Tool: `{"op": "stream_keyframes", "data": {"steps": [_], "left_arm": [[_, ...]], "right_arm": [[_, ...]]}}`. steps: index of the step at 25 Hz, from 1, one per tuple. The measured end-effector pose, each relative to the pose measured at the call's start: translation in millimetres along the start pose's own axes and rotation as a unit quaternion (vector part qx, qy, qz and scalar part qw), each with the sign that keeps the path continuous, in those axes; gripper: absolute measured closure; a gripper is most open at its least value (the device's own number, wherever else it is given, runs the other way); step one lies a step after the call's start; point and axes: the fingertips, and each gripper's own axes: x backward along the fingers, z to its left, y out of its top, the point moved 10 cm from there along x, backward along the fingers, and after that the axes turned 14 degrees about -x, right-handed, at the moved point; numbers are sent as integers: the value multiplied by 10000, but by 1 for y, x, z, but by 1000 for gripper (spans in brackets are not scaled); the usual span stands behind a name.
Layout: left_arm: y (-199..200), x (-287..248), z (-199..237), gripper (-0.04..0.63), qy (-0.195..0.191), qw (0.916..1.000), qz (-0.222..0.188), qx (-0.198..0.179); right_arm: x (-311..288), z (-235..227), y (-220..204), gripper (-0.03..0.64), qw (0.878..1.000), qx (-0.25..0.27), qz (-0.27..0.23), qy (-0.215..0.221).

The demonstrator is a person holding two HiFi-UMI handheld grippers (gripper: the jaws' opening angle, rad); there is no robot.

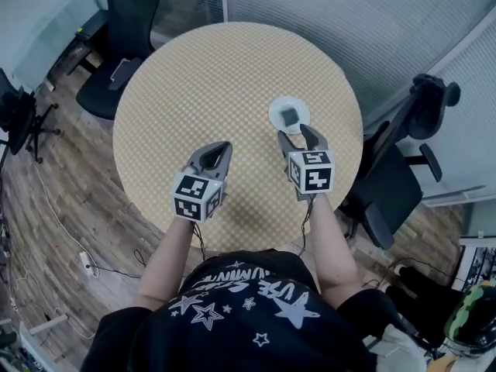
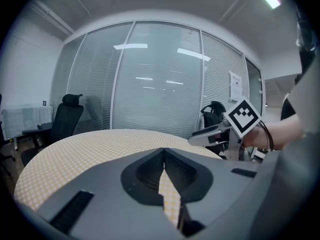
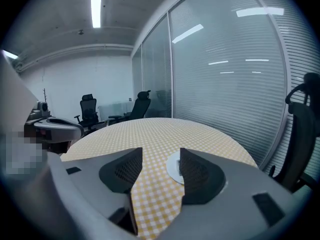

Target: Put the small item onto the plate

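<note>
Jaws on right gripper [image 1: 296, 133] stand apart, empty; left gripper [image 1: 224, 146] is closed on nothing. I see the small item [image 1: 289, 116] resting on the plate [image 1: 273, 111], right of frame centre. I judge it light and rigid, best pinched across its flat sides.

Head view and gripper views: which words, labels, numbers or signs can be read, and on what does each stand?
Black shirt: white letters among stars, upside down and creased, not readable.
Sheet on the glass wall: too small to read.
Left marker cube, right marker cube: square patterns only, no words.
</note>
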Motion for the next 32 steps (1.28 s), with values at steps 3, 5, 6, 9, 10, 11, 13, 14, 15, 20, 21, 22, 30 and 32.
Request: {"op": "stream_keyframes", "data": {"steps": [3, 5, 6, 9, 10, 11, 13, 14, 15, 20, 21, 22, 30, 32], "left_arm": [[1, 18, 0, 588, -16, 9999, -104, -42], [-1, 32, -2, 588, -20, 9999, -161, -54], [-2, 39, -3, 588, -26, 9998, -187, -60], [-6, 61, -9, 588, -63, 9996, -270, -77], [-8, 69, -11, 588, -75, 9995, -298, -82], [-10, 77, -13, 588, -83, 9994, -325, -87], [-14, 94, -16, 588, -101, 9992, -374, -94], [-17, 103, -17, 588, -118, 9991, -396, -96], [-20, 111, -18, 588, -145, 9990, -414, -100], [-32, 143, -26, 588, -399, 9977, -508, -192], [-33, 148, -29, 588, -461, 9973, -545, -194], [-34, 152, -32, 588, -528, 9967, -579, -194], [-45, 175, -57, 588, -1015, 9926, -656, -156], [-43, 178, -63, 588, -1088, 9914, -701, -183]], "right_arm": [[16, 15, -5, 445, 9999, 2, -111, -60], [27, 27, -7, 482, 9998, -82, -166, 24], [32, 33, -9, 504, 9997, -141, -207, 73], [52, 51, -14, 537, 9990, -208, -374, 114], [59, 57, -16, 543, 9988, -201, -432, 103], [66, 63, -18, 551, 9986, -196, -487, 87], [79, 76, -25, 561, 9982, -193, -568, 39], [85, 83, -29, 563, 9981, -181, -582, 2], [91, 91, -34, 566, 9982, -162, -571, -41], [124, 124, -66, 571, 9983, -190, -510, -200], [133, 129, -73, 572, 9981, -217, -536, -216], [141, 134, -79, 572, 9977, -250, -583, -220], [200, 159, -114, 575, 9949, -451, -787, -449], [209, 162, -115, 578, 9944, -399, -825, -525]]}}
